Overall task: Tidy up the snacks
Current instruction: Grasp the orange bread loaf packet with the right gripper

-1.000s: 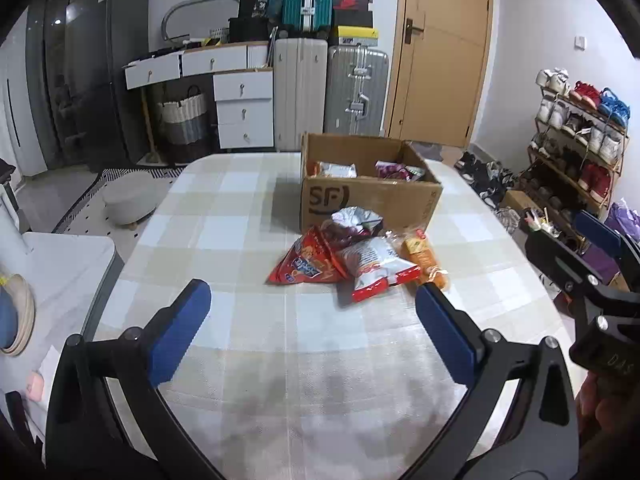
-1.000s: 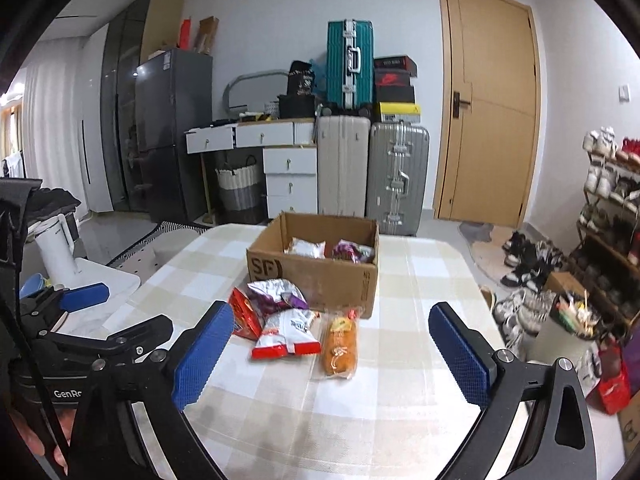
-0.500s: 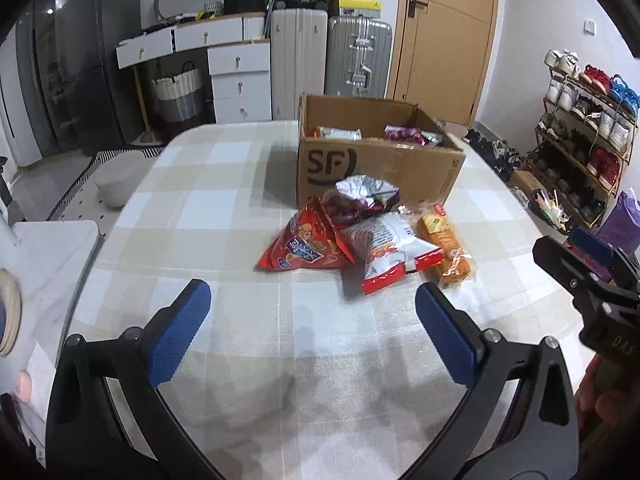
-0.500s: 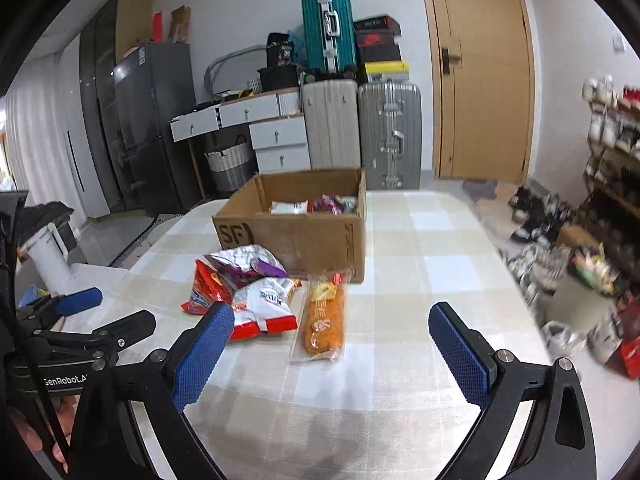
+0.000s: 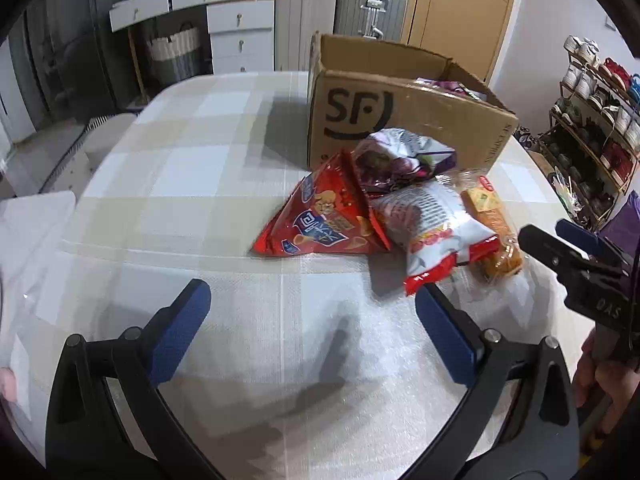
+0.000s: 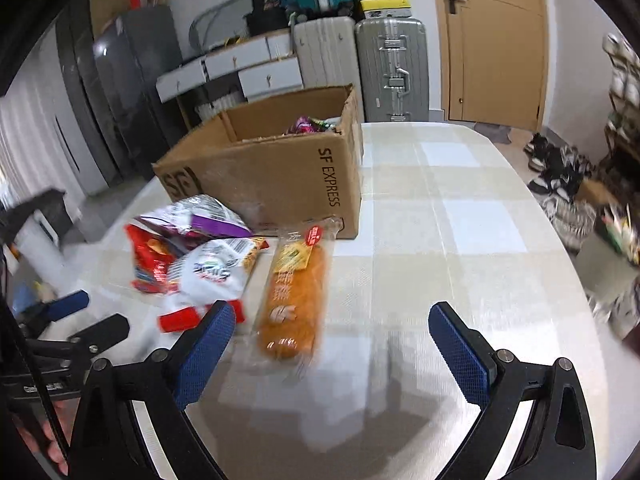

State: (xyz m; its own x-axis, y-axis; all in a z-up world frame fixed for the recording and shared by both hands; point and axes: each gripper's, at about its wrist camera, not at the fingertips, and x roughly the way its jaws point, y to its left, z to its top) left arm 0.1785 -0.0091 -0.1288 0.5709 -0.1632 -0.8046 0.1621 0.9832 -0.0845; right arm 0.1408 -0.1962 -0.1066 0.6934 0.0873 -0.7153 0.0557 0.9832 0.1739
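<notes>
- The left gripper (image 5: 312, 320) hovers over the checked tabletop (image 5: 180, 168) with its jaws spread wide and nothing between them.
- The right gripper (image 6: 332, 344) is likewise wide open and empty.
- Four snack packs lie at the 12 o'clock side of both grippers: a red chip bag (image 5: 320, 216), a purple-silver bag (image 5: 400, 156), a white-red bag (image 5: 432, 224) and an orange bread pack (image 6: 296, 292).
- The cardboard box (image 6: 272, 176) stands just behind them, with more snacks inside.
</notes>
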